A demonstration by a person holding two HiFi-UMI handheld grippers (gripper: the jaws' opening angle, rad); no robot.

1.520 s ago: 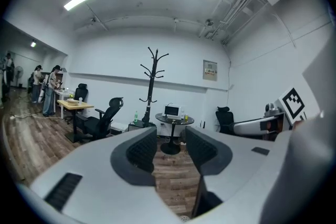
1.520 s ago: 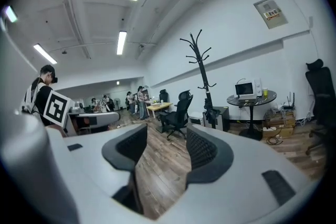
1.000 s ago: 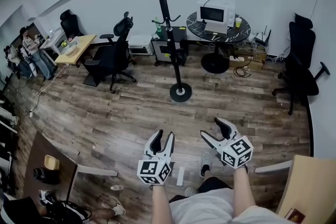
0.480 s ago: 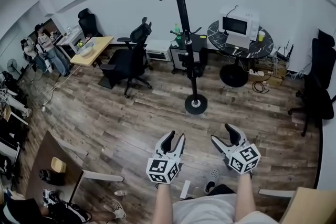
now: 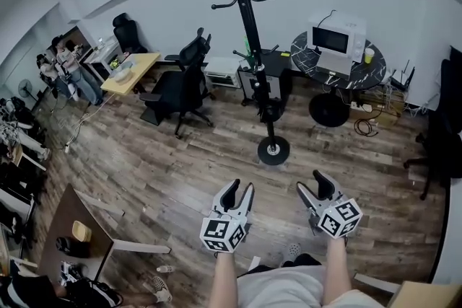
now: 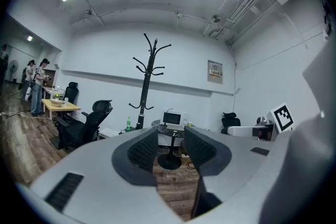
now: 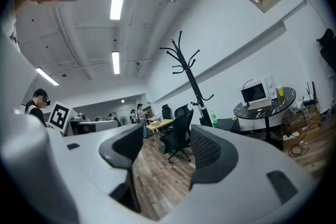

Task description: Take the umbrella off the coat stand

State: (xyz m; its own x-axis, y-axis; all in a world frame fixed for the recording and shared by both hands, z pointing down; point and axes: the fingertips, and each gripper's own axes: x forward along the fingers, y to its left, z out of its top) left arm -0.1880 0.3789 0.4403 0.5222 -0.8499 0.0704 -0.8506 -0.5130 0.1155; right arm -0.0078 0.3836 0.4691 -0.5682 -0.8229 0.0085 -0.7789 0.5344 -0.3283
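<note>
Open office, wood floor (image 5: 144,169): the coat stand (image 5: 249,40) is nearer than a second ago (no umbrella I can make out on it). Left tongs (image 5: 238,190) gape empty; right tongs (image 5: 312,184) are closing on nothing, so this looks like the approach.

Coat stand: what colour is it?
The coat stand is black all over; the head view shows it best.

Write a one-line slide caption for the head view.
Two handheld grippers face a black coat stand across the wood floor: left gripper open and empty, right gripper empty, jaws closing.
</note>
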